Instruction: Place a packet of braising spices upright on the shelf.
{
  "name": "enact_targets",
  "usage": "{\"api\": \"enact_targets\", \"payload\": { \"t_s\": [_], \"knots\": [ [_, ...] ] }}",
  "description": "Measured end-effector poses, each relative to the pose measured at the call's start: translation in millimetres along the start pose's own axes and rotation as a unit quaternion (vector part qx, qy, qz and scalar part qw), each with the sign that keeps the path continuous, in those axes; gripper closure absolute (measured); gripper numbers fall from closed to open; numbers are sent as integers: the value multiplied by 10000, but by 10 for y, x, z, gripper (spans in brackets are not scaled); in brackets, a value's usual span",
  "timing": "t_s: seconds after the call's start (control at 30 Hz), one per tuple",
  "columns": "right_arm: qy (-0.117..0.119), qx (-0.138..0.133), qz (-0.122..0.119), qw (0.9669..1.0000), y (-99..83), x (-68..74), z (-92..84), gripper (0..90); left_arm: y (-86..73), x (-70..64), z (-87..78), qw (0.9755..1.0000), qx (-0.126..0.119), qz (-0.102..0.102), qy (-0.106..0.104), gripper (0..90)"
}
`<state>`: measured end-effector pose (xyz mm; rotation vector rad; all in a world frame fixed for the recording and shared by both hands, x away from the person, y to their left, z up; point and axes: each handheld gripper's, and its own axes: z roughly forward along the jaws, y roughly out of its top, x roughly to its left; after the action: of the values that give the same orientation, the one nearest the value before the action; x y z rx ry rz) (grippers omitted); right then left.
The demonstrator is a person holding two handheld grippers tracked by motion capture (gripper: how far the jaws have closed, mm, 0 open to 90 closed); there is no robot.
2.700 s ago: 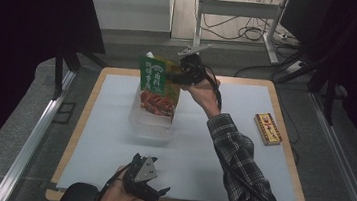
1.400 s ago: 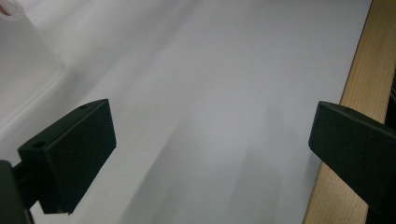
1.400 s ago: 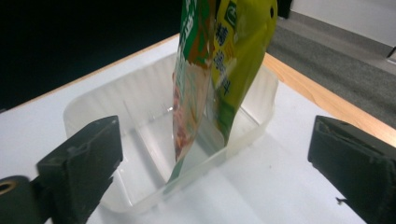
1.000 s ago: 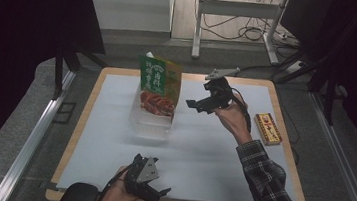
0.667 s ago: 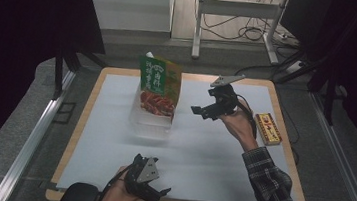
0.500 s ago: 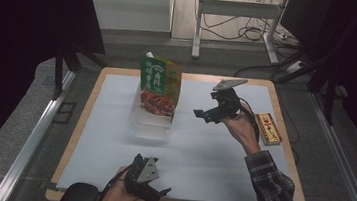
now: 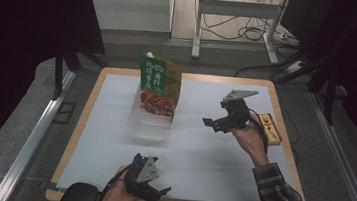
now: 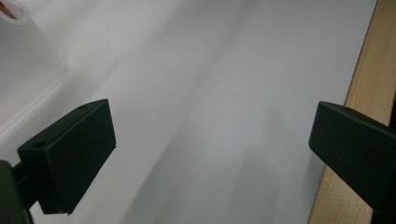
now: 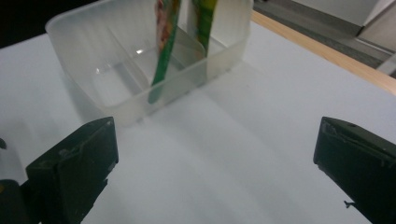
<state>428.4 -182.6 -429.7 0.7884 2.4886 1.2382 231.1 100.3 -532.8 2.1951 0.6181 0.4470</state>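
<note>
Right gripper (image 7: 212,124) raised over counter (image 7: 107,183) near right edge, jaws spread, empty, facing tub (image 7: 150,122) holding packet (image 7: 159,86). Left gripper (image 7: 159,195) low at near edge, jaws spread, empty.

Right gripper (image 7: 212,123) raised, jaws apart, pouch (image 7: 159,86) in tub (image 7: 150,123) to its left, box (image 7: 269,128) just right.

Pouch (image 7: 159,86): green top with white lettering, red-orange food print below, standing in a translucent milky-white container (image 9: 93,56). Surface (image 7: 112,139): pale bluish-white sheet, light wood border. Right of the container: small box (image 7: 269,128), yellow with red markings. Right tongs (image 7: 213,124) black with a grey plate; left tongs (image 7: 156,194) likewise. Right sleeve (image 7: 277,196): dark plaid.
</note>
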Motion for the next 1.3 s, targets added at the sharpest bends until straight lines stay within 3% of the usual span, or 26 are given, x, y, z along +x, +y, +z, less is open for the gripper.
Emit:
{"api": "enact_targets", "payload": {
  "t_s": [0.27,0.43,0.77,0.97,1.3],
  "knots": [
    [-212,249,127,9994,-217,-84,-62,5,2,-3,4,10000,13,1,26,3],
    [-489,323,317,9978,-317,-156,-109,11,1,0,3,10000,27,7,14,3],
    [-796,459,470,9947,-447,-283,-163,11,-3,0,2,10000,13,-27,13,3],
    [-1029,602,544,9914,-542,-393,-190,12,-5,4,4,10000,35,-21,4,3],
    [-1255,575,997,9854,-687,-635,-320,11,-5,3,3,10000,37,-17,5,3]
  ]
}}
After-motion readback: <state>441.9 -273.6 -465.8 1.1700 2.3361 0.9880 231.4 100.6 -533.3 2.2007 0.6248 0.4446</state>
